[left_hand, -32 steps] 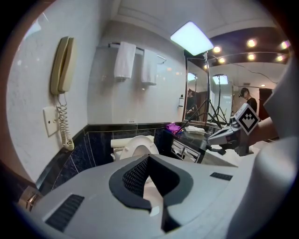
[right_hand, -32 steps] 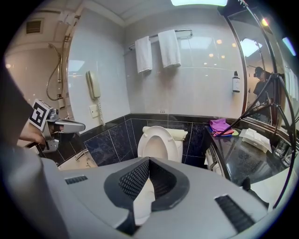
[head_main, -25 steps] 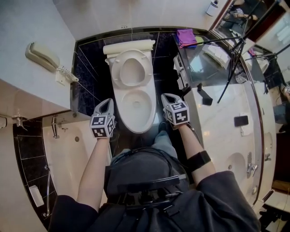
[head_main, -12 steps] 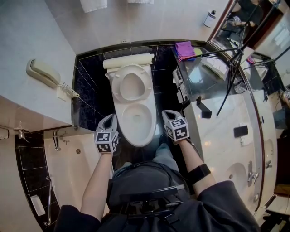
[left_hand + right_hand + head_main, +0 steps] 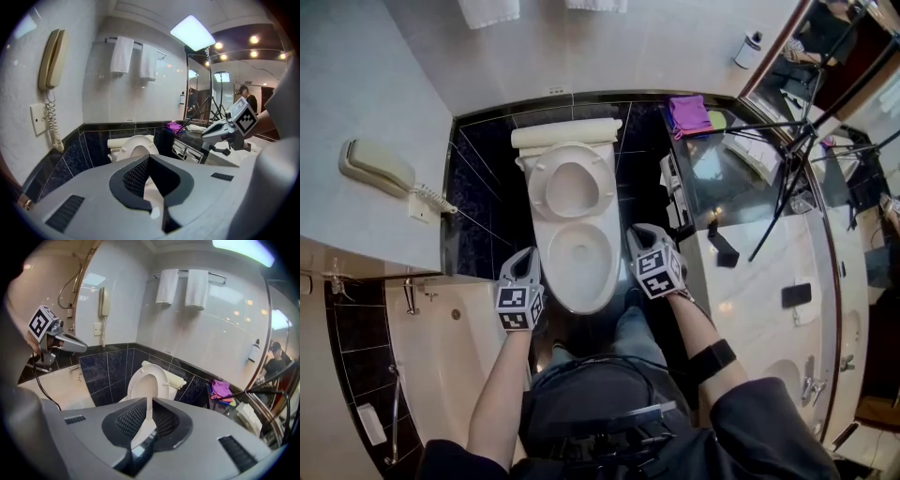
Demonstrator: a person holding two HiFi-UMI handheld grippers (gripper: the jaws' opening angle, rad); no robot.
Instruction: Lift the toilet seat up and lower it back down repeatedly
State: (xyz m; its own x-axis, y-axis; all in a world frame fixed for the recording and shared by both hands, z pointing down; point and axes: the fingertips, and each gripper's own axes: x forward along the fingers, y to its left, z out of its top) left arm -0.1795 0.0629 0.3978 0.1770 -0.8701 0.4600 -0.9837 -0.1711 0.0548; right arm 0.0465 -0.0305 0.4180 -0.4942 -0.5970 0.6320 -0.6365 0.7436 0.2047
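The white toilet seat stands raised against the tank, and the open bowl lies below it. The seat also shows in the left gripper view and the right gripper view. My left gripper hovers off the bowl's left rim with its tips together and nothing held. Off the right rim, my right gripper has just been opening: a thin gap shows between its pads with nothing in it. Neither gripper touches the toilet.
A wall phone hangs at the left above the bathtub. At the right is a dark glass counter with a purple cloth, plus a tripod. Towels hang above the tank. My legs fill the floor before the bowl.
The view has shifted, so the toilet sits lower in the frame. My right gripper has rolled and edged toward the bowl. The seat has stayed raised.
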